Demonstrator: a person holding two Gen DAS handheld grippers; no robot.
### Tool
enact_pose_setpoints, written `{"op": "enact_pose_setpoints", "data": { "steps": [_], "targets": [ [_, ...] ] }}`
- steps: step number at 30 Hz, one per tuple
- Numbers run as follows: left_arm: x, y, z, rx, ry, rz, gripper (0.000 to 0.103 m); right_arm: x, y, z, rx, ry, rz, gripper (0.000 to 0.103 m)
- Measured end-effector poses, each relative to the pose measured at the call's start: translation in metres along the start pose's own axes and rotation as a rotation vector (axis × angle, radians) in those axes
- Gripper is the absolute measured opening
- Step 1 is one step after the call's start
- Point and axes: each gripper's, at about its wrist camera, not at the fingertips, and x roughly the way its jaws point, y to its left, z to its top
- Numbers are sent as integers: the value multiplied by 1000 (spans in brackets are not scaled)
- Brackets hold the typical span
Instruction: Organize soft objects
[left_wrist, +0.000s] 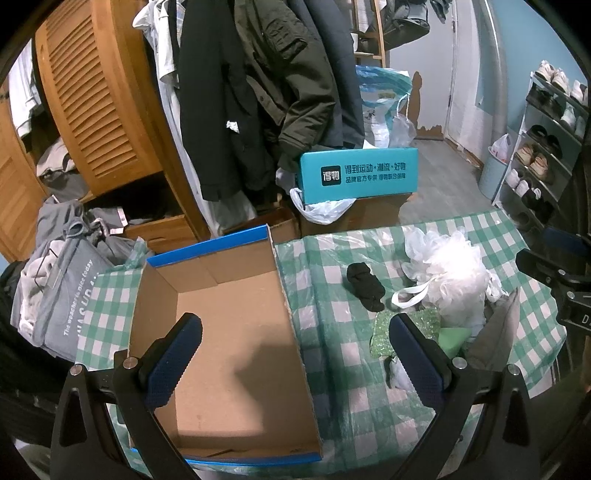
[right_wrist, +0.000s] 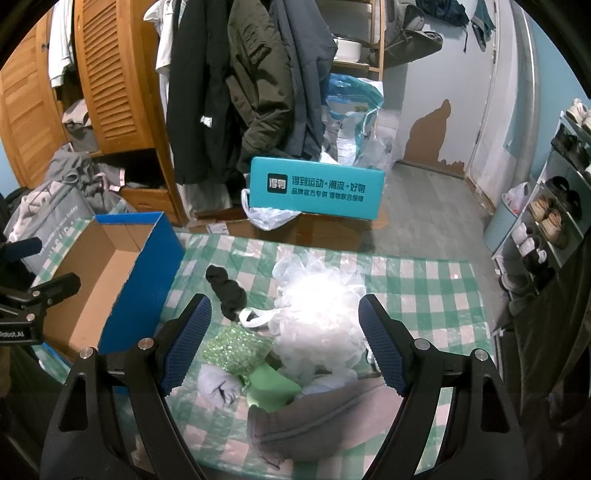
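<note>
Hovering above the open cardboard box, the left tool has its jaws spread wide, gripping nothing. The right tool is likewise spread apart and empty, poised over the soft items heaped on the checkered tabletop: white bath pouf, black sock, green sequined pad, green sponge, grey cloth. All lie beside the box, outside it.
</note>
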Motion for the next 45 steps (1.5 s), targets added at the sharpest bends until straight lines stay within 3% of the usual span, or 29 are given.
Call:
{"op": "enact_pose_setpoints", "data": {
  "steps": [45],
  "targets": [
    [2,-6,-2,-2,12,-6,102,1,-3,-2,-5,11,-6,81]
  ]
}}
